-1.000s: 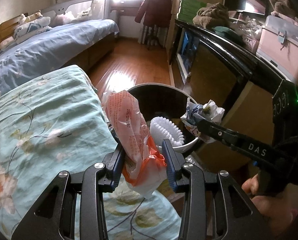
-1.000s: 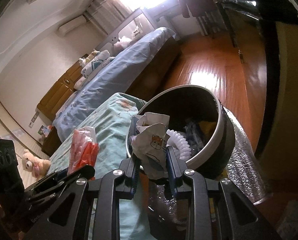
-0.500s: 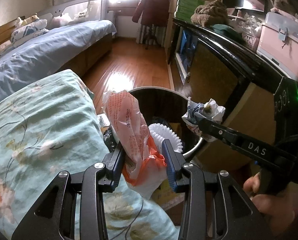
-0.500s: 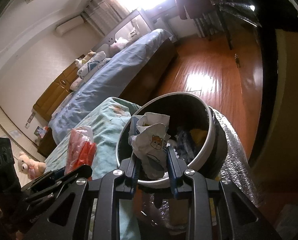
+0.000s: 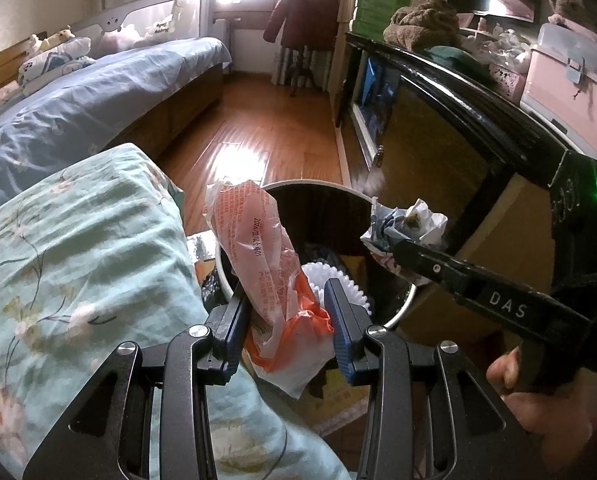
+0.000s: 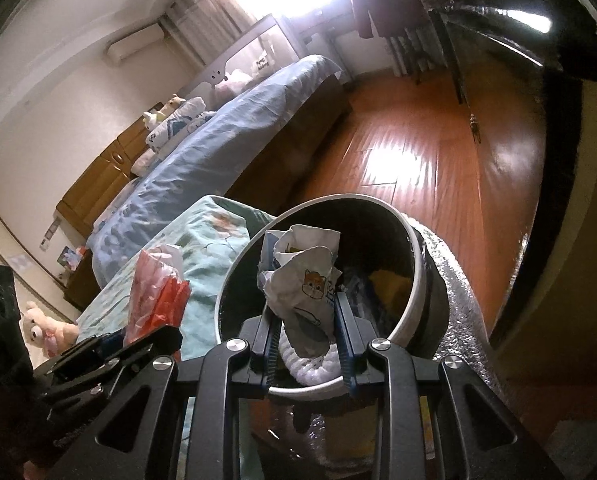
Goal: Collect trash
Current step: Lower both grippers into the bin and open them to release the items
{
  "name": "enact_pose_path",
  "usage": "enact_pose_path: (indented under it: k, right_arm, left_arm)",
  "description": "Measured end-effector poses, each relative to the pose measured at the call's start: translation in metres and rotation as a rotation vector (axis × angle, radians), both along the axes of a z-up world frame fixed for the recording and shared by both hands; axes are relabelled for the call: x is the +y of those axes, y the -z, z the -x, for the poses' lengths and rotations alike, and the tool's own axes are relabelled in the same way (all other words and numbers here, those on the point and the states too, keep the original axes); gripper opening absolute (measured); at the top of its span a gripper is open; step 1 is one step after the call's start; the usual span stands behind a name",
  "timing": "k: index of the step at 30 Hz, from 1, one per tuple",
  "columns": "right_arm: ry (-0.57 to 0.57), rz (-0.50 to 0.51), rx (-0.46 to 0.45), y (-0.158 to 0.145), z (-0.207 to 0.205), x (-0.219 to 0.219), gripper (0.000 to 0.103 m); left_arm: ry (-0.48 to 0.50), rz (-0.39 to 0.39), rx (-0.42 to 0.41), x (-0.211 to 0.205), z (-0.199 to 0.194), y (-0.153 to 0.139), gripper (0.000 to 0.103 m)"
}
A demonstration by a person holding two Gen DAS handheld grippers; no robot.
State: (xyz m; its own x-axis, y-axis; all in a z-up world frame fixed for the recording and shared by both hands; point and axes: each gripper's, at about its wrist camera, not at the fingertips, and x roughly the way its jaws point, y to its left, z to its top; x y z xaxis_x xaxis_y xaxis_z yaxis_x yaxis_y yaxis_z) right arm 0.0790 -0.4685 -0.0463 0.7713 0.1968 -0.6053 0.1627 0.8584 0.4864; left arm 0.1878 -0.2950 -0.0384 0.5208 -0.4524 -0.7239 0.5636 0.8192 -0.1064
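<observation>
My left gripper (image 5: pixel 288 312) is shut on a crumpled orange-and-white plastic bag (image 5: pixel 258 256), held at the near left rim of a round bin (image 5: pixel 398 316) with a white rim and dark inside. The same bag (image 6: pixel 154 292) shows at the left of the right wrist view, beside the bin (image 6: pixel 416 280). My right gripper (image 6: pixel 306 320) is shut on a crumpled white wrapper with a cartoon cat (image 6: pixel 302 276), held over the bin's mouth. In the left wrist view that wrapper (image 5: pixel 406 224) hangs at the bin's right rim. Inside lie a white ribbed piece (image 5: pixel 318 276) and other scraps.
A bed with a green floral cover (image 5: pixel 78 264) lies left of the bin, a blue-covered bed (image 5: pixel 78 96) beyond it. A black-edged cabinet (image 5: pixel 458 96) with clutter on top stands at the right. Silver padded foil (image 6: pixel 462 312) wraps the bin's base. Wooden floor (image 5: pixel 258 128) stretches behind.
Both grippers have crept toward the bin with their loads. In the right wrist view the bin mouth now sits more squarely under the wrapper. Both grips are unchanged.
</observation>
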Motion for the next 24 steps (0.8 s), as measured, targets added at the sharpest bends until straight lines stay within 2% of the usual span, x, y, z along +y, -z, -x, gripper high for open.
enact_pose_path:
  k: [24]
  right_arm:
    - [0.001,0.021,0.039,0.004,-0.028,-0.007,0.028]
  left_arm:
    - [0.002,-0.014,0.029,-0.018,-0.024,0.010,0.036]
